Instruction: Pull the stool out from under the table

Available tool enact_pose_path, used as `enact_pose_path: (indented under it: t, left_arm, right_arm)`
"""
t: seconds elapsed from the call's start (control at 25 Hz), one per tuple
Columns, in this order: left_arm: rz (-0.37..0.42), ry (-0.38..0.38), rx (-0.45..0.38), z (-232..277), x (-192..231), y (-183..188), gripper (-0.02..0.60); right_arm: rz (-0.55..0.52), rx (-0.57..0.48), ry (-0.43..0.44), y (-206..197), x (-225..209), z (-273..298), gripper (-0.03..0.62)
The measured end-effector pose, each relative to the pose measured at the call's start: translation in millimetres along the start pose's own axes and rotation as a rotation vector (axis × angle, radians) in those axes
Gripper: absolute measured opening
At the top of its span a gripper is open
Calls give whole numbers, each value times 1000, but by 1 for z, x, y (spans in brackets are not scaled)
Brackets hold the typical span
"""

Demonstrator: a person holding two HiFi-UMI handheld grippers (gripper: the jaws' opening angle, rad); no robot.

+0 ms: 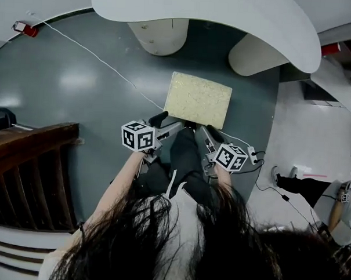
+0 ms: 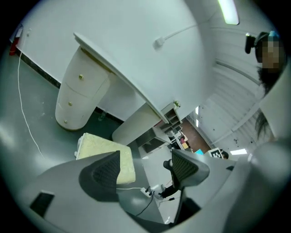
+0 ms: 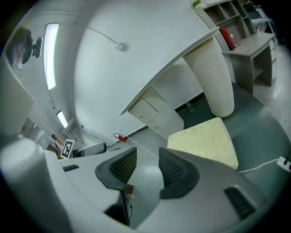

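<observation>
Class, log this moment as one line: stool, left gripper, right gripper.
stool: on floor before table | left gripper: open, empty | right gripper: open, empty

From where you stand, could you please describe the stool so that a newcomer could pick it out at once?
Find the big white table with the curved top; on the dark grey floor just in front of the gap between its two pale rounded legs stands the stool. It is the only square, pale yellow, speckled thing there; its neighbours are white or dark.
</observation>
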State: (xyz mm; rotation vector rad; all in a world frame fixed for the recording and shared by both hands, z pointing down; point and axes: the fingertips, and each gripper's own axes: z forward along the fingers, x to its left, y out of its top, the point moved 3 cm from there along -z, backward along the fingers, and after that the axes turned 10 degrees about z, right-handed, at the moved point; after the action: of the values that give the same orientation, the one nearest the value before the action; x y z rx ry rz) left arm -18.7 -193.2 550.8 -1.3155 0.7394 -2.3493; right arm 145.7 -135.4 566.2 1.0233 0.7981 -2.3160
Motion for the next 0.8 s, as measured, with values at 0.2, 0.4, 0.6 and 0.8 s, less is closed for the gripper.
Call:
enact_pose_path:
  t: [0.2,0.4,0.6,0.8]
  left_arm:
    - [61,-65,-99,-55,-51,32,365]
    - [152,-118,-147,-119,-95,27,365]
    - [141,-185,-200,-175,-136,7,356]
    - [120,-218,-245,-205,-160,-17,321]
  right_arm:
    - [-81,-56,40,-4,69,-28,155]
    - [-116,-122,65,-37,124,-61,151]
    - [-132,-181,99,-89,166,-108,144]
    - [-191,-174,92,-128,176,-138,138]
